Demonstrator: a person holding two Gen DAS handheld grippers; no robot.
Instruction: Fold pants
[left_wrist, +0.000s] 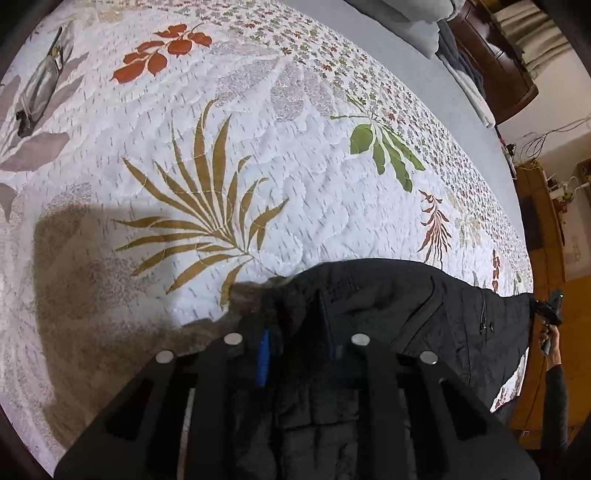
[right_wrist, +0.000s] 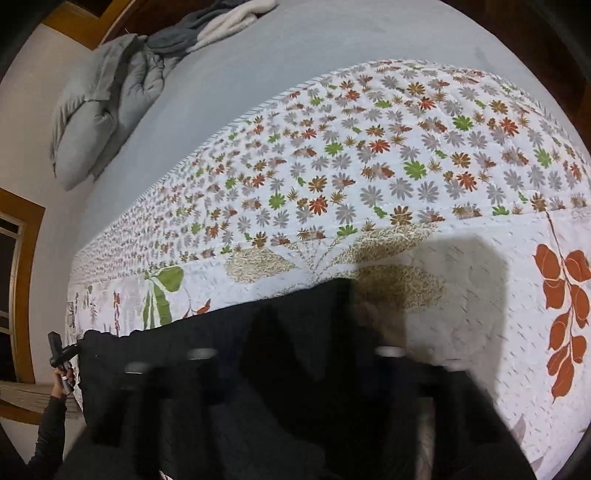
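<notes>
Black pants (left_wrist: 399, 306) are stretched in the air between my two grippers above a white floral quilt (left_wrist: 221, 155). My left gripper (left_wrist: 295, 332) is shut on the pants at one end of the waistband, with cloth bunched between its fingers. In the right wrist view the pants (right_wrist: 221, 350) hang as a dark sheet across the lower frame. My right gripper (right_wrist: 295, 350) is shut on their other end. Each view shows the other hand and gripper at the pants' far corner (left_wrist: 550, 314), (right_wrist: 61, 354).
The quilt (right_wrist: 369, 166) covers a bed with a grey sheet (right_wrist: 258, 66). A grey pillow (right_wrist: 96, 125) and bunched blankets lie at the head. A folded grey garment (left_wrist: 40, 85) lies on the quilt at far left. Wooden furniture (left_wrist: 546, 229) stands beside the bed.
</notes>
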